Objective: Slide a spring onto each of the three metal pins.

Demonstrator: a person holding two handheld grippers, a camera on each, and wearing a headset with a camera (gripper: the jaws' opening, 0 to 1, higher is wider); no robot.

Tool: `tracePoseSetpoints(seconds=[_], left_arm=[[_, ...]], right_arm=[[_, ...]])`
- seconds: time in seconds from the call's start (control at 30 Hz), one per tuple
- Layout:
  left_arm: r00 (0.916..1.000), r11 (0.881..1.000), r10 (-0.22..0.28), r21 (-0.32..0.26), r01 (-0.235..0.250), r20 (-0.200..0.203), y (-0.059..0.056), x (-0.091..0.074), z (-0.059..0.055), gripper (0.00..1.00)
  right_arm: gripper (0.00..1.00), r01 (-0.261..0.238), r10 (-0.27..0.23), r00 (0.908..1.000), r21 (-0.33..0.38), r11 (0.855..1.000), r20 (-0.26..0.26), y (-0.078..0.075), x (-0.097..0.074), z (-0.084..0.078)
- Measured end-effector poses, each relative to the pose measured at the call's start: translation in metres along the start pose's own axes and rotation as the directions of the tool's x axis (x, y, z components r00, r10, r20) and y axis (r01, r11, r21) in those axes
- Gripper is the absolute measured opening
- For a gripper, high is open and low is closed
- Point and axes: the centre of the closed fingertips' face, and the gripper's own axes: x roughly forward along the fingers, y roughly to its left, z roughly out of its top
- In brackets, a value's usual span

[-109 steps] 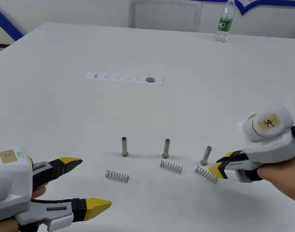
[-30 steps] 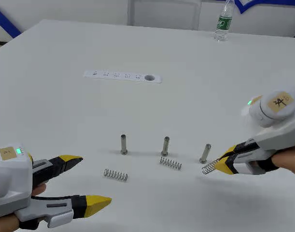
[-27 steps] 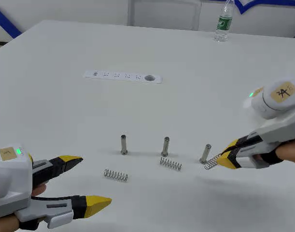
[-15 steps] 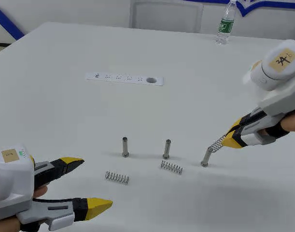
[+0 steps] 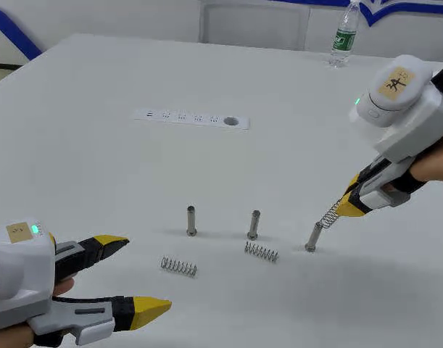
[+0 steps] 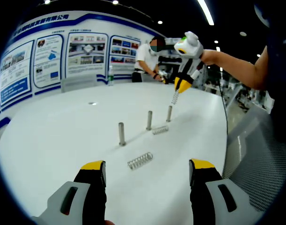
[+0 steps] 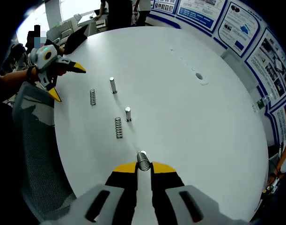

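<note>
Too small to tell whether the spring touches the pin; the left gripper runs off the corner.

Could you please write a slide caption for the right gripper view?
Right gripper shut on a spring, with two pins and two loose springs ahead on the white table.

White table, poster wall, ceiling lights, mesh chair.

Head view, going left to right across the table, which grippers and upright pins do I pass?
left gripper → left pin → middle pin → right pin → right gripper, shut on a spring.
</note>
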Motion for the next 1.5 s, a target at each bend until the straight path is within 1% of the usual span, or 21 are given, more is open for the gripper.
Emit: tracePoseSetpoints(seconds=[0.4,0.6,0.73,0.9,1.0,1.13,1.5], left_arm=[[1.0,1.0,0.001,-0.001,-0.001,0.0,0.0,0.0,0.0,0.74],[1.0,1.0,0.003,-0.003,-0.003,0.0,0.001,-0.001,-0.001,0.74],[1.0,1.0,0.004,-0.004,-0.004,-0.001,0.001,-0.001,-0.001,0.74],[1.0,1.0,0.005,-0.004,-0.005,-0.001,0.001,-0.001,-0.001,0.74],[1.0,1.0,0.008,-0.006,-0.008,0.001,0.002,-0.001,-0.001,0.74],[1.0,1.0,0.008,-0.005,-0.008,-0.001,0.002,-0.001,-0.001,0.74],[1.0,1.0,0.005,-0.003,-0.005,-0.005,0.0,0.0,-0.002,0.74]], right_arm=[[0.12,-0.016,0.016,0.9997,-0.008,1.0,-0.021,-0.001,0.007,0.002],[0.12,-0.03,0.029,0.9988,-0.009,1.0,-0.038,-0.002,0.014,0.003],[0.12,-0.035,0.035,0.9988,-0.001,0.999,-0.033,-0.003,0.014,0.007],[0.12,-0.033,0.033,0.9985,-0.004,0.999,-0.044,-0.004,0.014,0.008],[0.12,-0.033,0.032,0.9974,-0.014,0.999,-0.064,-0.003,0.016,0.004],[0.12,-0.038,0.038,0.9972,-0.007,0.999,-0.065,-0.003,0.018,0.003],[0.12,-0.056,0.058,0.9948,0.018,0.998,-0.084,-0.002,0.037,-0.004]])
